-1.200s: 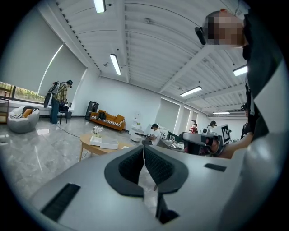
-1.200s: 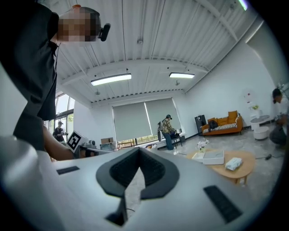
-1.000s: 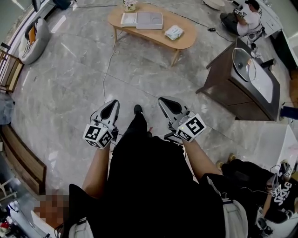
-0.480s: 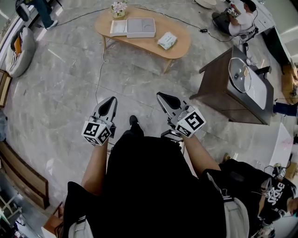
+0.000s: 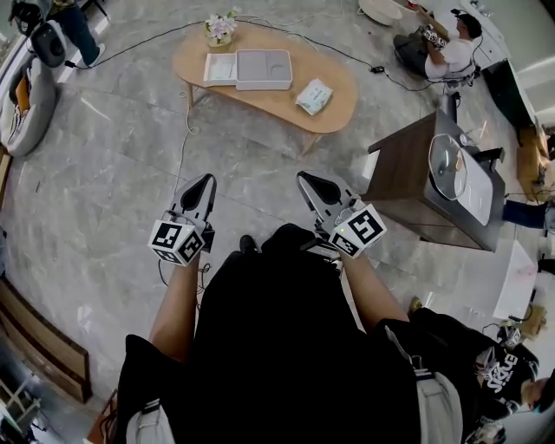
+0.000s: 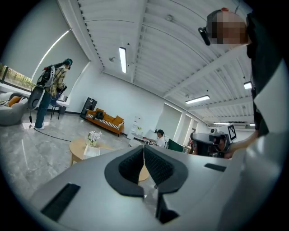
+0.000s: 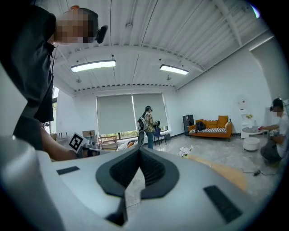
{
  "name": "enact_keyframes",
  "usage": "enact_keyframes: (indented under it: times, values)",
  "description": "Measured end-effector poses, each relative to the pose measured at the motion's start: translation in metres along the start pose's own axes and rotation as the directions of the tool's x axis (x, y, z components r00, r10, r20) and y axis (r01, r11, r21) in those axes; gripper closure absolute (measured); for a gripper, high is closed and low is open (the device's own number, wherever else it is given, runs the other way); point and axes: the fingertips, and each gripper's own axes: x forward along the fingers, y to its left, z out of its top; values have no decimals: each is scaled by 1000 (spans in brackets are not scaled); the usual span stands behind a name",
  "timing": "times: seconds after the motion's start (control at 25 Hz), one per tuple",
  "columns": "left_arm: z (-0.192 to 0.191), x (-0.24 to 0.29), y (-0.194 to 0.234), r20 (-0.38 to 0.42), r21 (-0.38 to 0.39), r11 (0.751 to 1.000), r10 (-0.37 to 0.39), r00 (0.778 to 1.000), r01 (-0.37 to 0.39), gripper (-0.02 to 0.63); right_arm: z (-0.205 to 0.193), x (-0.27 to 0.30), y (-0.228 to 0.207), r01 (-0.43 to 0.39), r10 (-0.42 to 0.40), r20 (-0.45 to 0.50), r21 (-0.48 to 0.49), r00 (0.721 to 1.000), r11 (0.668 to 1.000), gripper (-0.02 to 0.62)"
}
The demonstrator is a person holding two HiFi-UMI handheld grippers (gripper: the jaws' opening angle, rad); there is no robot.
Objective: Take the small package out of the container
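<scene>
A grey open container (image 5: 264, 68) sits on the oval wooden table (image 5: 269, 104) far ahead, with a white flat piece (image 5: 219, 68) beside it on the left. A small pale package (image 5: 314, 96) lies on the tabletop to the container's right, outside it. My left gripper (image 5: 208, 180) and right gripper (image 5: 303, 179) are held in front of my body over the floor, well short of the table. Both are shut with nothing between the pads, as the left gripper view (image 6: 143, 149) and the right gripper view (image 7: 138, 151) also show.
A vase of flowers (image 5: 219, 28) stands at the table's far left end. A dark wooden cabinet (image 5: 425, 186) with a glass lid on top is to the right. Cables (image 5: 185, 139) run over the marble floor. A person (image 5: 438, 50) sits at far right; another (image 5: 69, 26) stands at far left.
The table has drawn nearer and lower in the head view as I walk toward it. Both grippers stay shut and in the same place before my body.
</scene>
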Motion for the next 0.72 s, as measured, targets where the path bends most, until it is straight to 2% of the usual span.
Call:
enact_keyframes:
  times: [0.16,0.4,0.56,0.72]
  values:
    - [6,33,19,-17,-4,1000,-9,1000,9,586,1,28,-31,-3,2,8,18,1000,1000,584]
    - [14,87,53,-46,-5,1000,25,999,-25,586,-1,73,-91,-41,40,16,40,999,998,584]
    - [39,132,77,-61,2,998,60,996,-60,586,11,114,-143,-78,77,24,65,997,995,584]
    - [64,176,89,-69,26,999,29,997,-28,586,28,148,-186,-138,137,30,61,990,989,584]
